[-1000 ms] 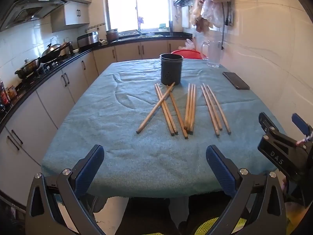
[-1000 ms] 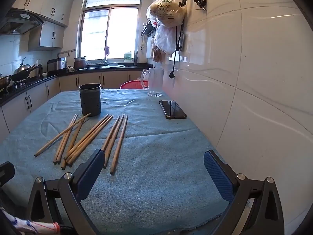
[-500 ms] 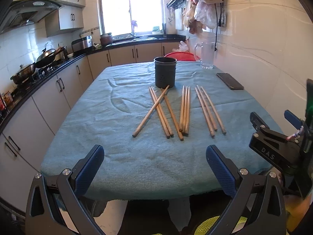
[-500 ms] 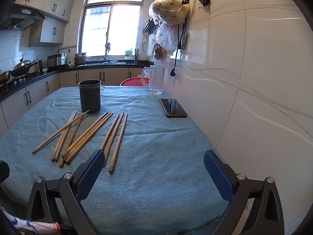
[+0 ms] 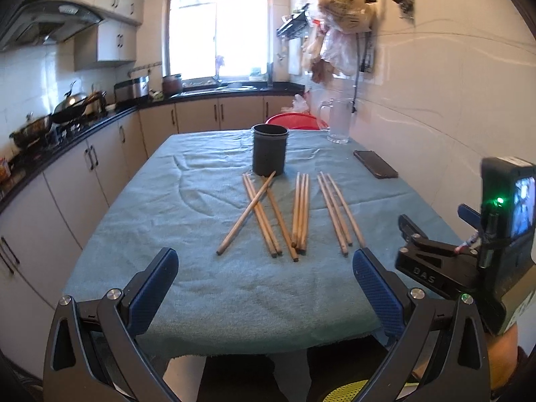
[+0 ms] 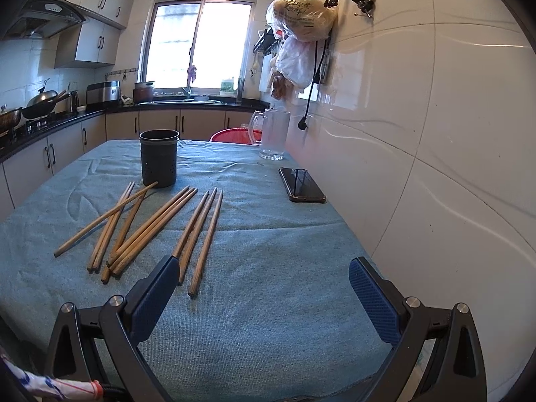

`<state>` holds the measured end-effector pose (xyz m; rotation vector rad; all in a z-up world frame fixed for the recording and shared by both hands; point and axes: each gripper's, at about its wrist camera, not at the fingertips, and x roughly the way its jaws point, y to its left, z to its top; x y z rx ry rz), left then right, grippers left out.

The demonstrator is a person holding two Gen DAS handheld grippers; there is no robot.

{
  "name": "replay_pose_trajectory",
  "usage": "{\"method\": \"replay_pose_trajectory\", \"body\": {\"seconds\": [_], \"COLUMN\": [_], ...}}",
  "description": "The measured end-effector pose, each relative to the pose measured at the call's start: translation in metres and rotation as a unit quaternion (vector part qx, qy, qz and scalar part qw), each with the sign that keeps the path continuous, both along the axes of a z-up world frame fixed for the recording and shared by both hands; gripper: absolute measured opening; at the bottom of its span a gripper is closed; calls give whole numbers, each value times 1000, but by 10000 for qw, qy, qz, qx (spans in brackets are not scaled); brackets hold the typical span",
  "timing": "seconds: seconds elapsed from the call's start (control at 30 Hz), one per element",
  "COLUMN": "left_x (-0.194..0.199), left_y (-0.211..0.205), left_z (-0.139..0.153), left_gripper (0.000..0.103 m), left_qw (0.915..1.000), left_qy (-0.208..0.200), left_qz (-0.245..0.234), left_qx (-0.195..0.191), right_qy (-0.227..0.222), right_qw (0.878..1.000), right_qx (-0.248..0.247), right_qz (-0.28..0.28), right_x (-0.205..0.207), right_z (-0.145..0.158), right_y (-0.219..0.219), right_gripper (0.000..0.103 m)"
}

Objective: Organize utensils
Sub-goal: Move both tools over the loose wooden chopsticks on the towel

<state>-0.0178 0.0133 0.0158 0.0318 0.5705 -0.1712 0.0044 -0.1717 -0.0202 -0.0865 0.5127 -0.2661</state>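
Several wooden chopsticks (image 5: 299, 212) (image 6: 152, 222) lie loose on the teal cloth, in three rough groups with one stick crossing the leftmost group. Behind them stands a dark perforated utensil holder (image 5: 269, 150) (image 6: 158, 158), upright and empty as far as I can see. My left gripper (image 5: 264, 269) hovers open over the near table edge, short of the chopsticks. My right gripper (image 6: 261, 279) is open above the cloth, its left finger (image 6: 155, 293) just in front of the rightmost chopstick ends. The right gripper's body (image 5: 469, 254) shows at the right of the left wrist view.
A black phone (image 5: 375, 164) (image 6: 301, 184) lies near the wall side of the table. A glass pitcher (image 5: 339, 120) (image 6: 273, 138) and a red basket (image 5: 293, 122) stand at the far end. The tiled wall (image 6: 435, 134) bounds the right; kitchen counters (image 5: 67, 130) run along the left.
Both grippers have tilted up and eased forward slightly, so the table sits lower in view. The right gripper has risen in the left wrist view. Chopsticks and holder have not moved.
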Motion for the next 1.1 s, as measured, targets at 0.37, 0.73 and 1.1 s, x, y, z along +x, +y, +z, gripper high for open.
{"method": "replay_pose_trajectory", "body": {"seconds": [0.37, 0.73, 1.1], "left_x": [-6, 18, 61], "left_y": [-6, 24, 60], "left_z": [1, 21, 30], "left_gripper": [103, 103, 103], "left_qw": [9998, 9935, 9896], "left_qy": [-61, -597, -303], "left_qz": [-75, 787, 1251], "left_qx": [162, 572, 649], "right_qy": [86, -236, -296], "right_qw": [9999, 9983, 9925], "right_qx": [46, -355, 589], "right_qz": [25, 410, 1025], "right_x": [5, 8, 29], "right_z": [0, 20, 59], "right_y": [-2, 7, -15], "right_gripper": [102, 102, 102]}}
